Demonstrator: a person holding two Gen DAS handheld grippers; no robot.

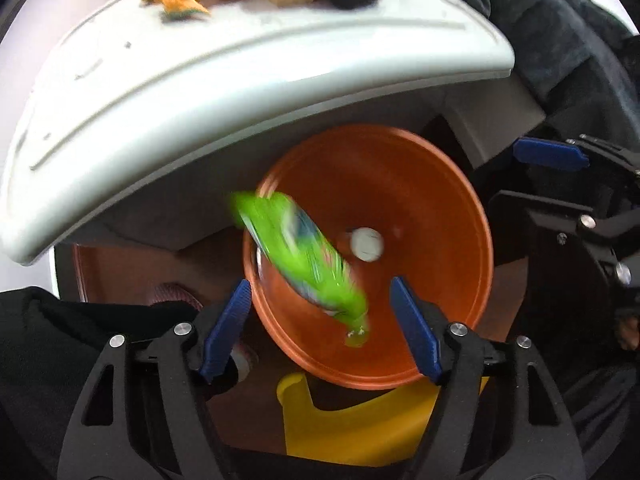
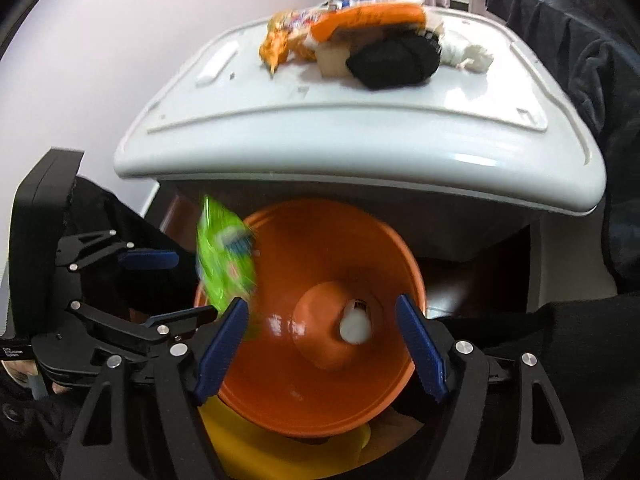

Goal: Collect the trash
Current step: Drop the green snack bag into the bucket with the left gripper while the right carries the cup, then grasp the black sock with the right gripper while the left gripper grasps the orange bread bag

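Left wrist view: green wrapper [image 1: 302, 256] blurred, mid-air over orange bucket [image 1: 440, 184], long axis diagonal, upper-left to lower-right, just ahead of left gripper [image 1: 320, 330]. Jaws wide apart, holding nothing. Right gripper [image 2: 320, 346] likewise spread, empty, wrapper off to its left. More trash [image 2: 360, 40] on white table [image 2: 360, 136], w/ both grippers well below.

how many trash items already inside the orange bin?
1: a white crumpled ball on the floor of the orange bin. The green wrapper is blurred above the rim, apparently mid-drop. More may be hidden behind it.
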